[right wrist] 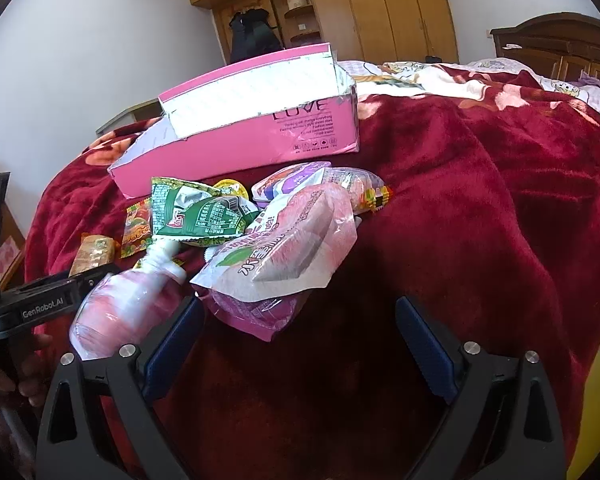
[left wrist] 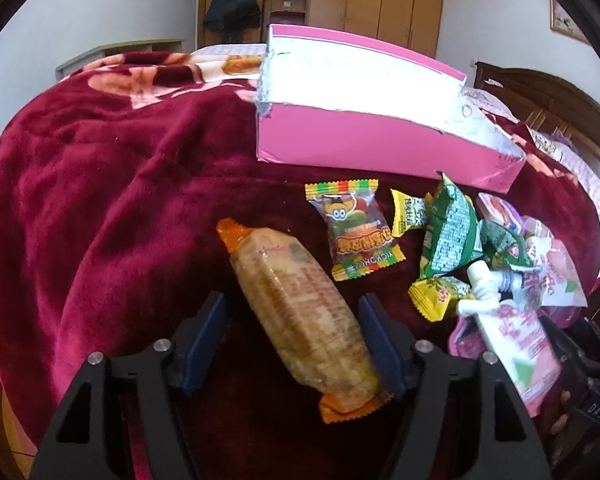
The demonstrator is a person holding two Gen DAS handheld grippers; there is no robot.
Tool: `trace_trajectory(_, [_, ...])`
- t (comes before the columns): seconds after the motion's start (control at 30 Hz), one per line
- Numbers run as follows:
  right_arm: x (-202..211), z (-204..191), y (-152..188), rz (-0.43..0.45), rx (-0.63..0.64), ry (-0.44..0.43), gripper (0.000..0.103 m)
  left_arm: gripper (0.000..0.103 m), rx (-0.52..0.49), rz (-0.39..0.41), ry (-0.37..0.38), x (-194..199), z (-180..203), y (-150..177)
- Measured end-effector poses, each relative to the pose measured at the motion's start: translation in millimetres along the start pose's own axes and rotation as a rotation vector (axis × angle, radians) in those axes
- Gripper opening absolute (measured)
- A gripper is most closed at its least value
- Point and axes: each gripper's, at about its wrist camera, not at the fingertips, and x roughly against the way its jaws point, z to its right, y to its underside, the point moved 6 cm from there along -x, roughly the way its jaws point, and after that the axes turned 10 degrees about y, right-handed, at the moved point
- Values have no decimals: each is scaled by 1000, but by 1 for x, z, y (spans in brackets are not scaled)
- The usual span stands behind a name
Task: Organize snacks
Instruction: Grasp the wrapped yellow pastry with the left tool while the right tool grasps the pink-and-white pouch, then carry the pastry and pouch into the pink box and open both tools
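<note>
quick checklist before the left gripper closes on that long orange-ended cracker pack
1. Left gripper open around the cracker pack: ok.
2. Pack centred between the fingers: not ok, it lies diagonally, close to one finger.
3. Neighbouring gummy candy packet outside the jaws: ok.
4. Pink box open at the top to take snacks: ok.
5. Right gripper open, holding nothing: ok.
6. Space left inside the box: cannot tell.
</note>
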Motion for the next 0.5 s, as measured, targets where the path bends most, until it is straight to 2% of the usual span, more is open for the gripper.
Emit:
trace_trajectory(0.1, [1,-1,0,-4,1,-4,98,73,-43,10,-24,-3,6,0])
trace_trajectory(0.27, [12,-7,-4,1,-19,-12,98,71,-66,35,-16,0,3,0])
trace_trajectory(0.4, [13,-11,-8,6,-35,-36,98,59,-57,55,7,8,3,3])
trace_trajectory(0.5, [9,-10,-15,-5,-68,-57,98,57,-37,73,37,14,2,5])
